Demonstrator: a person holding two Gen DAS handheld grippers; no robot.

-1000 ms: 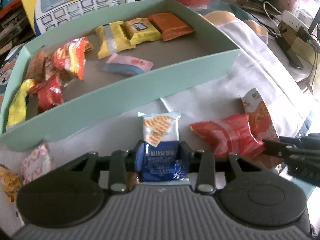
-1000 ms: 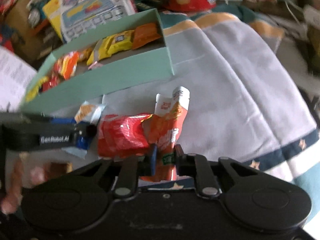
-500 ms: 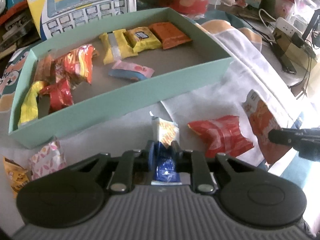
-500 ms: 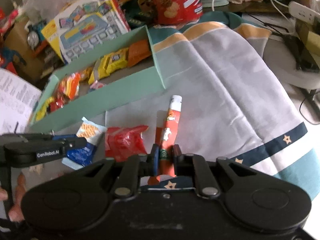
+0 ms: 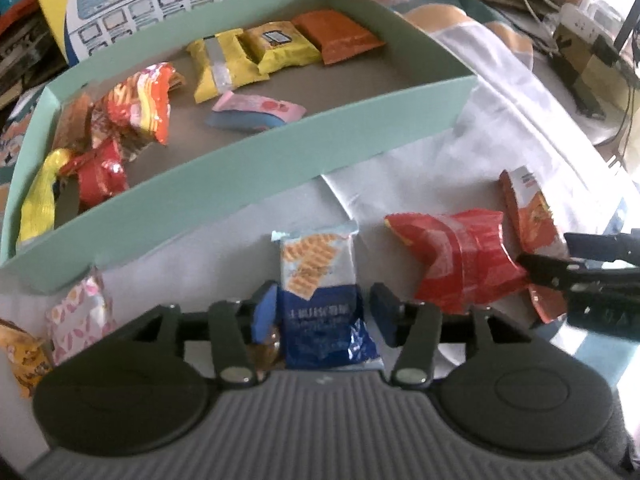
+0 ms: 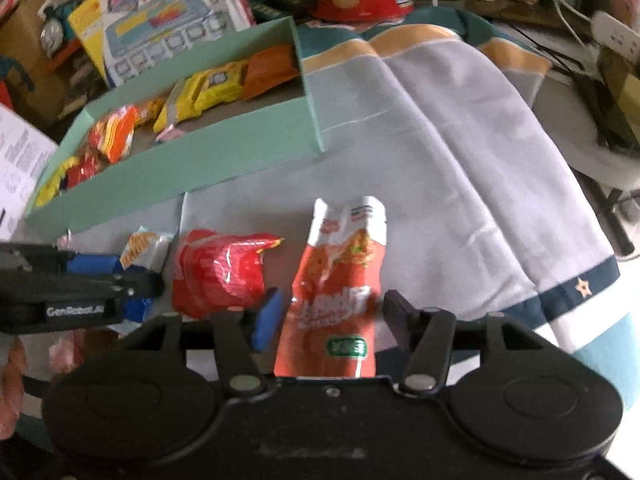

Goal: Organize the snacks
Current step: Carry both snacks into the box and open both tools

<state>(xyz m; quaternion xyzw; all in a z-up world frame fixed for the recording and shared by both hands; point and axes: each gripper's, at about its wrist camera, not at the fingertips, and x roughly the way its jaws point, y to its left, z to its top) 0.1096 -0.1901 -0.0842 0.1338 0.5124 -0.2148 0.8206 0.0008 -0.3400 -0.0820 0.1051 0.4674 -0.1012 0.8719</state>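
Looking down my left gripper (image 5: 320,312), I see its jaws opening with the blue cracker packet (image 5: 320,296) lying between the pads, neither pad pressing it. My right gripper (image 6: 330,314) is opening too; the orange snack pouch (image 6: 340,292) lies between its fingers, free of both. A crumpled red packet (image 6: 218,272) sits on the grey cloth (image 6: 460,168) between the two grippers. Ahead and to the left of both stands the green box (image 5: 256,164), with yellow, orange, red and pink packets inside.
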